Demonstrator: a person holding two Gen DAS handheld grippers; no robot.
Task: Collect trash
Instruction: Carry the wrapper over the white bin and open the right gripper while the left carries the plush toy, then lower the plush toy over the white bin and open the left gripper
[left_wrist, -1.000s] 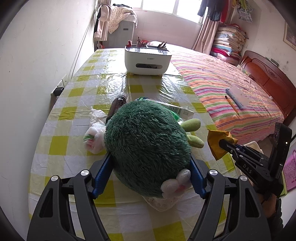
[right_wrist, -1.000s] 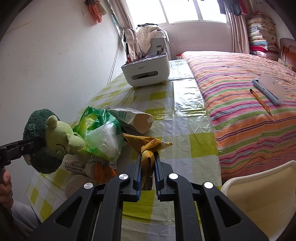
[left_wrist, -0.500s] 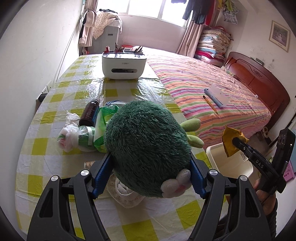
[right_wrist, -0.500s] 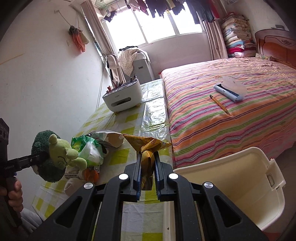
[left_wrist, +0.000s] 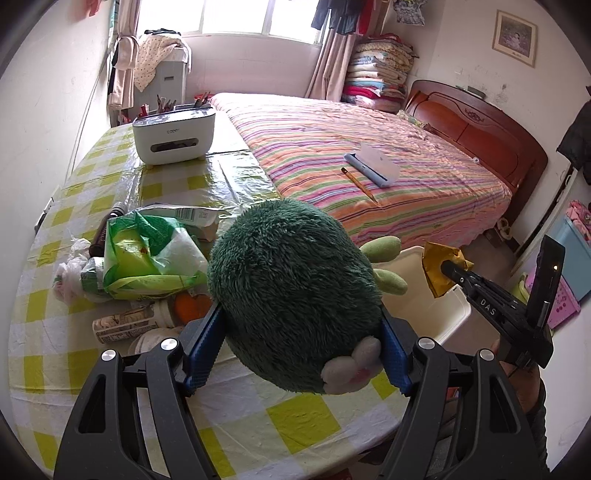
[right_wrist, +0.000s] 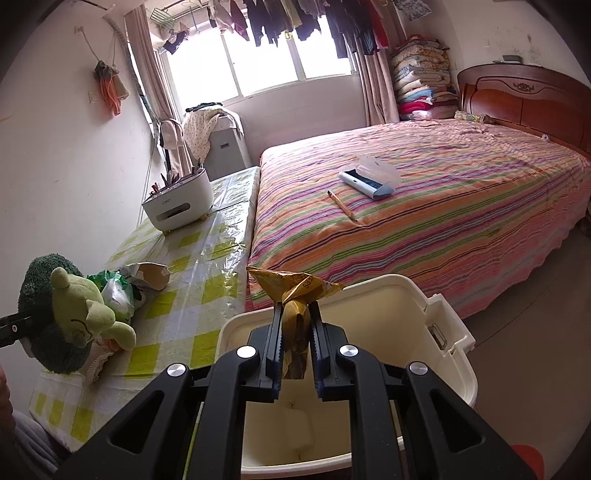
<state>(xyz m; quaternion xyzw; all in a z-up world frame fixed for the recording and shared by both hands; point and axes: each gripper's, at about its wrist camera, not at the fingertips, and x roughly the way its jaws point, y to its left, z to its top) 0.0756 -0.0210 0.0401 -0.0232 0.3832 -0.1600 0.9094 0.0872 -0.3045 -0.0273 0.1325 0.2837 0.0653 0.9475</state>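
Observation:
My left gripper is shut on a green plush toy and holds it above the table's near edge; the toy also shows in the right wrist view. My right gripper is shut on a crumpled yellow wrapper and holds it over the open cream bin. The wrapper and bin also show in the left wrist view. Trash lies on the checked table: a green plastic bag, a torn carton, a brown bottle, a small bottle.
A white tissue box with pens stands at the table's far end. A striped bed with a pencil case and pencil lies to the right. The wall runs along the table's left side.
My right gripper has carried the yellow wrapper off the table to above the cream bin. My left gripper has lifted and drawn back with the plush toy, uncovering more trash.

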